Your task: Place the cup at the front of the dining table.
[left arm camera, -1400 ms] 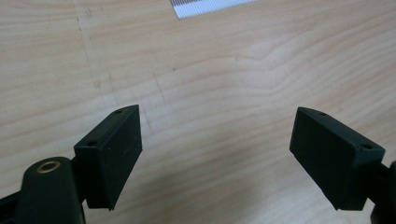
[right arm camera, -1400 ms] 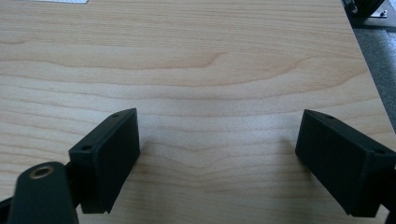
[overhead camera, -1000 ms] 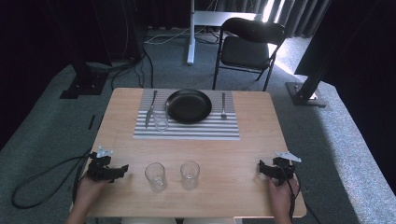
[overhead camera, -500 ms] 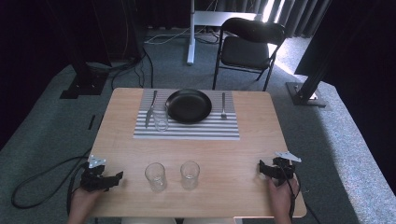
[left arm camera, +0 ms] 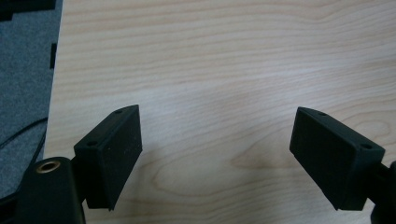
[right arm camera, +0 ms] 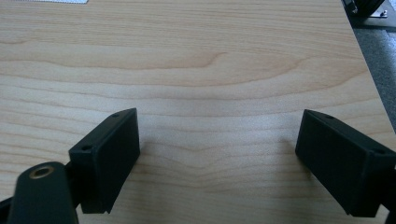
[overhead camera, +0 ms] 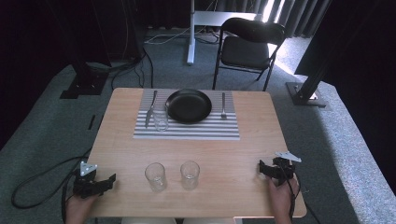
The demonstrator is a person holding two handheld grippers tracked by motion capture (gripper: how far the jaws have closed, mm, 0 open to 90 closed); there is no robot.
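Two empty clear glasses (overhead camera: 155, 176) (overhead camera: 189, 174) stand side by side near the table's front edge. A third glass (overhead camera: 160, 119) stands on the striped placemat (overhead camera: 187, 128), beside a black plate (overhead camera: 188, 105), a knife (overhead camera: 150, 109) and a fork (overhead camera: 223, 105). My left gripper (overhead camera: 108, 179) is at the front left corner, left of the two glasses, pointing right. Its jaws are open over bare wood (left arm camera: 218, 114). Over at the front right my right gripper (overhead camera: 262, 169) points left, open as well, with nothing between its jaws (right arm camera: 219, 115).
The wooden table (overhead camera: 261, 135) stands on grey carpet. Behind it are a black folding chair (overhead camera: 250, 44) and a white stand (overhead camera: 190, 32). A cable (overhead camera: 32, 186) trails from the left gripper across the floor. Dark stand bases (overhead camera: 306, 95) flank the table.
The left gripper has drawn back toward the front left corner of the table and sunk a little. The right gripper has kept still. Both stay open.
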